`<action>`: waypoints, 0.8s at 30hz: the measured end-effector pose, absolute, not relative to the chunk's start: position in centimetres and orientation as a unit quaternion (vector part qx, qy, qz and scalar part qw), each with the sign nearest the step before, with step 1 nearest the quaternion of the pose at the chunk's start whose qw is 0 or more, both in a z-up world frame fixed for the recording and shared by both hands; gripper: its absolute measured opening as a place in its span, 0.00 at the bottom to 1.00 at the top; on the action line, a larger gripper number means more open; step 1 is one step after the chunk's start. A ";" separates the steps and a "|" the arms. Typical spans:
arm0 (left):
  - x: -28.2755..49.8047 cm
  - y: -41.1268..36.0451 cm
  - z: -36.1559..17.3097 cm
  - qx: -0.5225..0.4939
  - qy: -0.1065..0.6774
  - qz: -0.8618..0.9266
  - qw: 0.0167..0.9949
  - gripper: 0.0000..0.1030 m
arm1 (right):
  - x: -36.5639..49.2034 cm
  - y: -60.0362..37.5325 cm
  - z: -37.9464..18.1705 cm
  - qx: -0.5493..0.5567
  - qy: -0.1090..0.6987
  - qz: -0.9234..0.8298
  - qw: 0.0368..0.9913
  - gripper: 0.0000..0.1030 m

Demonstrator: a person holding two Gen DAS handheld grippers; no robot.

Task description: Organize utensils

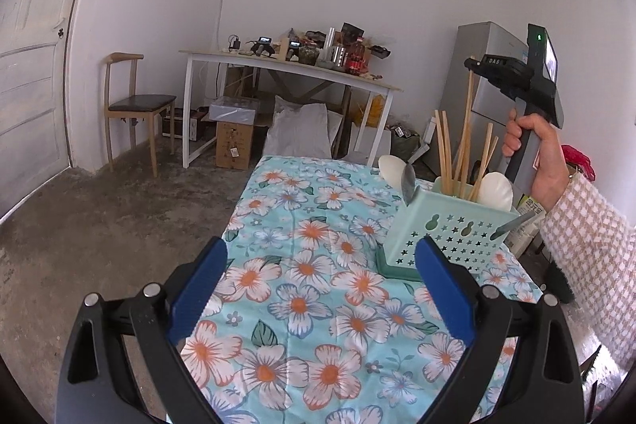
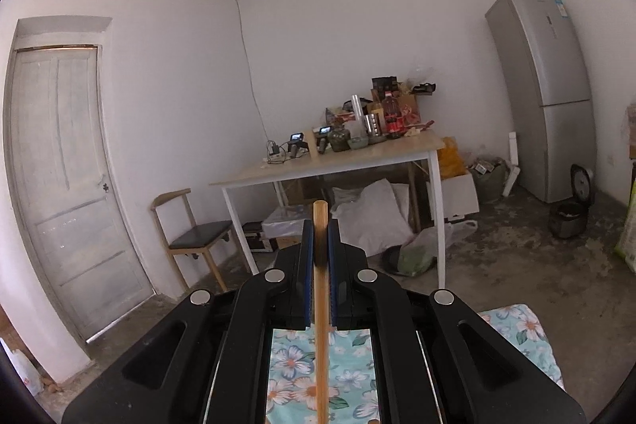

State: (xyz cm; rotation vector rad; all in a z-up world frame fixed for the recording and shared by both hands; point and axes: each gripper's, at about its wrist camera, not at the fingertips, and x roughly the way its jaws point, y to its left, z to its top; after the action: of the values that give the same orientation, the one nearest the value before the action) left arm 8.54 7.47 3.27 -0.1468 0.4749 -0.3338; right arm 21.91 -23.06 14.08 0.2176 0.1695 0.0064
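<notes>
- The chopstick [image 2: 320, 289] sits clamped between the blue pads of my right hand-held gripper [image 2: 320, 225], its blunt end poking out just past the fingertips and its shaft running back under the tool over the cloth.
- From my left wrist view, that same chopstick [image 1: 469, 106] hangs nearly upright from the right hand-held gripper [image 1: 473, 63], its lower end down among the other chopsticks [image 1: 445, 150] in the mint-green utensil holder [image 1: 453, 229].
- The holder stands on the right part of the desk [image 1: 302, 265], which is covered with a blue flowered cloth; it has star-shaped holes in its wall.
- In the holder, besides the wooden sticks, are two white spoons [image 1: 497, 191] and a grey spoon [image 1: 408, 181]; another grey utensil [image 1: 514, 225] sticks out at its right side.
- My right hand [image 1: 536, 150], in a checked sleeve, grips the tool's handle above and behind the holder.
- My left hand-held gripper [image 1: 322, 257] is spread wide with nothing between its blue fingers; the holder is just in front of its right finger, partly hidden behind it.
- Beyond the desk: a white-legged table [image 1: 286, 66] piled with bottles and boxes, a wooden chair [image 1: 139, 106], a grey fridge [image 2: 544, 86] and a white door [image 2: 67, 177].
</notes>
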 end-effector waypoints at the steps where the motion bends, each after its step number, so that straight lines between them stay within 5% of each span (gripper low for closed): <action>1: 8.5 7.5 3.3 -0.073 0.233 -0.164 0.956 0.90 | 21.9 -23.0 14.0 0.107 0.084 0.003 0.991 0.06; 15: 7.8 6.7 4.0 -0.073 0.227 -0.178 0.955 0.90 | 17.3 -24.1 15.0 0.132 0.072 0.010 0.988 0.09; 24: 8.7 4.1 4.3 -0.085 0.249 -0.204 0.943 0.93 | 7.8 -24.3 14.9 0.133 0.088 0.030 0.987 0.51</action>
State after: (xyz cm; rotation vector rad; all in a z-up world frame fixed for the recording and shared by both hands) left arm 8.72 4.10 4.25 -0.1733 0.5077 -0.4161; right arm 7.75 -24.33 14.93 0.2663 0.1761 0.0599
